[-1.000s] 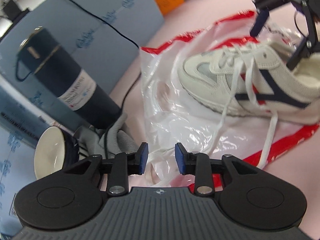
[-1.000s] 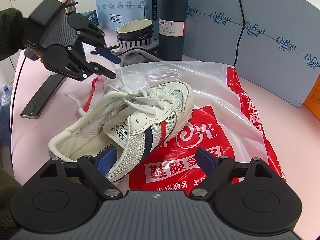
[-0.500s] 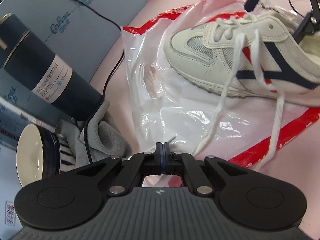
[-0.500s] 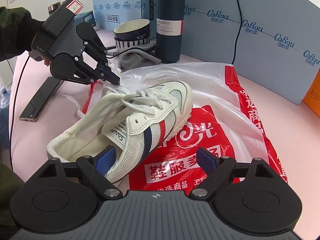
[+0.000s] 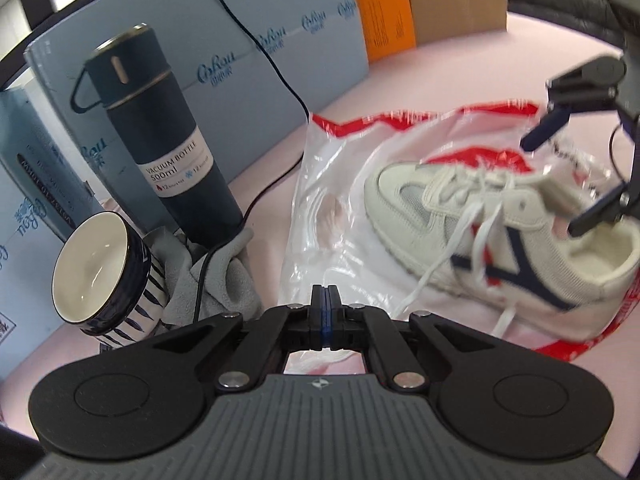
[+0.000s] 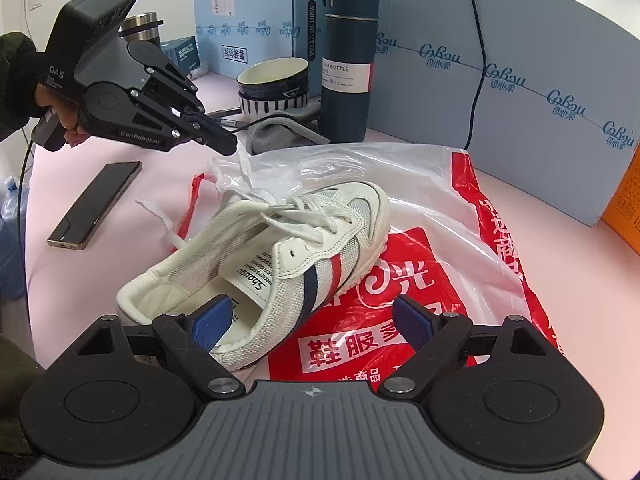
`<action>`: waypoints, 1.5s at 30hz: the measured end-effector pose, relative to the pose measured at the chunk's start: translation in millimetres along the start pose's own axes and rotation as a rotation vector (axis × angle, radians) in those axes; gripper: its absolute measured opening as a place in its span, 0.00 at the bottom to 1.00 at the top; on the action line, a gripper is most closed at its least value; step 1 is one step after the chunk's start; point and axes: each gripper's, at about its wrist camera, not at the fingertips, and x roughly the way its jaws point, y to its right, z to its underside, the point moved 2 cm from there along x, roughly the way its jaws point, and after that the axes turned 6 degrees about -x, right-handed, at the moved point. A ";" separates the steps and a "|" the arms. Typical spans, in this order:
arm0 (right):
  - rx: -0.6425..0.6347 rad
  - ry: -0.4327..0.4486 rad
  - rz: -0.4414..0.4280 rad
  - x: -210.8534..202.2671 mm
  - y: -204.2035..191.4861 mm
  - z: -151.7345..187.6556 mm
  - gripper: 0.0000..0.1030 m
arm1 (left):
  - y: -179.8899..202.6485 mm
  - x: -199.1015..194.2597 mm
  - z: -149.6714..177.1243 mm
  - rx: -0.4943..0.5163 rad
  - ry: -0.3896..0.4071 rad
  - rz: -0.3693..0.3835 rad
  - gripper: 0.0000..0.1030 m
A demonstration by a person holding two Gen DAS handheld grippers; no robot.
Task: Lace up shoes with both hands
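Observation:
A white sneaker (image 5: 500,232) (image 6: 300,248) with navy and red stripes lies on a red and clear plastic bag (image 5: 328,216) (image 6: 460,240). My left gripper (image 5: 325,312) (image 6: 226,146) is shut on one white lace end (image 6: 245,168), held up above and beyond the shoe's toe end. That lace (image 5: 440,264) runs from the eyelets to the pads. The other lace end (image 6: 156,216) lies loose on the table. My right gripper (image 6: 312,320) (image 5: 568,176) stands open over the heel opening, one finger (image 6: 212,320) above the collar, gripping nothing.
A navy vacuum bottle (image 5: 168,140) (image 6: 348,60), a striped bowl (image 5: 104,272) (image 6: 274,88) and a grey cloth (image 5: 228,276) (image 6: 280,132) stand behind the bag. A phone (image 6: 96,204) lies left of the shoe. Blue boxes (image 6: 520,80) wall the back. A person's hand (image 6: 60,116) holds the left gripper.
The left gripper's jaws closed on the lace end, then it rose and rolled, drawing the lace up from the shoe. The right gripper stayed put, open.

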 end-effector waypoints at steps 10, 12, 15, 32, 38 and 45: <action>0.021 -0.016 -0.032 -17.0 -1.3 -4.1 0.84 | -5.4 25.1 4.2 0.210 -0.144 -0.081 0.04; 0.042 -0.027 -0.050 -19.6 2.1 -4.2 0.84 | -3.3 35.4 3.1 0.307 -0.176 -0.061 0.04; 0.070 -0.037 -0.071 -24.9 6.7 -3.8 0.84 | -2.5 54.1 0.9 0.411 -0.256 -0.008 0.20; 0.097 0.040 -0.135 -56.7 31.0 26.5 0.84 | -7.3 57.1 -31.7 0.264 -0.348 -0.023 0.01; 0.107 0.107 -0.162 -57.0 42.8 18.8 0.85 | -7.0 -9.4 -48.6 -0.029 -0.178 -0.122 0.02; 0.063 0.103 -0.116 -46.0 34.2 -4.0 0.85 | 16.2 -59.9 -56.4 -0.281 -0.042 -0.070 0.02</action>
